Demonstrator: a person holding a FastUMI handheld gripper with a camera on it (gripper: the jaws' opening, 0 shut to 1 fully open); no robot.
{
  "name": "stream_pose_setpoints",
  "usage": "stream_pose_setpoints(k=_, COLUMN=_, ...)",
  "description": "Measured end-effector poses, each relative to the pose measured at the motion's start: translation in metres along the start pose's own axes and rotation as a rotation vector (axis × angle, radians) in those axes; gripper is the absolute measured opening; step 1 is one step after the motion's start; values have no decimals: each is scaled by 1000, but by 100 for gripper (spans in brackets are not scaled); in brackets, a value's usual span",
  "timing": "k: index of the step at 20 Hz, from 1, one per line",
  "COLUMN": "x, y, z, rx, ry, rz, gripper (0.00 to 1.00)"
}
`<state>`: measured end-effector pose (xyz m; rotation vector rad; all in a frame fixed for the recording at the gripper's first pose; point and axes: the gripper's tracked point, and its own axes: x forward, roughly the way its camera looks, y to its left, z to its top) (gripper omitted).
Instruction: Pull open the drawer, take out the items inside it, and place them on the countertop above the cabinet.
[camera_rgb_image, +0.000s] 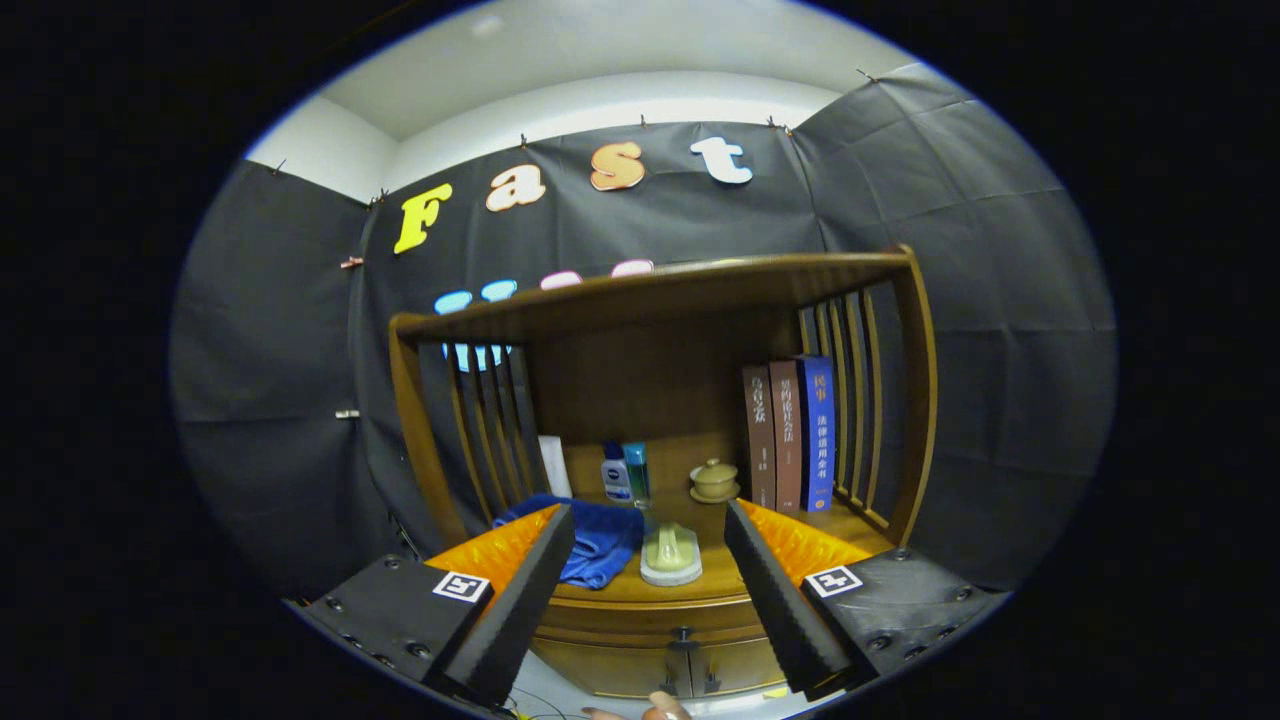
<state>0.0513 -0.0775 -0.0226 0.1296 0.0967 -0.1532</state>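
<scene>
Fingers (650, 590) spread, countertop (640, 588) edge between

From where I hold it, the booth is dim overall, lit from above: the pale ceiling (600, 60) is the brightest patch, slightly washed out. The dark cloth wall (280, 400) soaks up light and shows only faint creases. The cabinet (660, 400) has a soft sheen along its top rail, while the recess beneath sits in brown shadow. The fisheye bends that rail into an arc and bows the side posts outward. My gripper (650, 585), fingers spread apart, looms large and a little soft. The books (790, 435) and countertop (715, 585) stay reasonably sharp; a thin bluish fringe rims the view.
</scene>
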Motion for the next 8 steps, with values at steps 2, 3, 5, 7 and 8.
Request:
stream_pose_setpoints(k=2, x=-13, y=6, z=13, rx=5, ry=2, rz=9, gripper=99)
stream_pose_setpoints(k=3, x=-19, y=8, z=17, rx=2, ry=4, rz=14, gripper=99)
stream_pose_setpoints(k=5, x=-29, y=10, z=21, rx=-19, ry=8, rz=14, gripper=99)
stream_pose_setpoints(k=7, x=-38, y=12, z=22, rx=-44, ry=11, rz=12, gripper=99)
stream_pose_setpoints(k=8, x=-42, y=13, z=22, rx=-50, ry=10, rz=11, gripper=99)
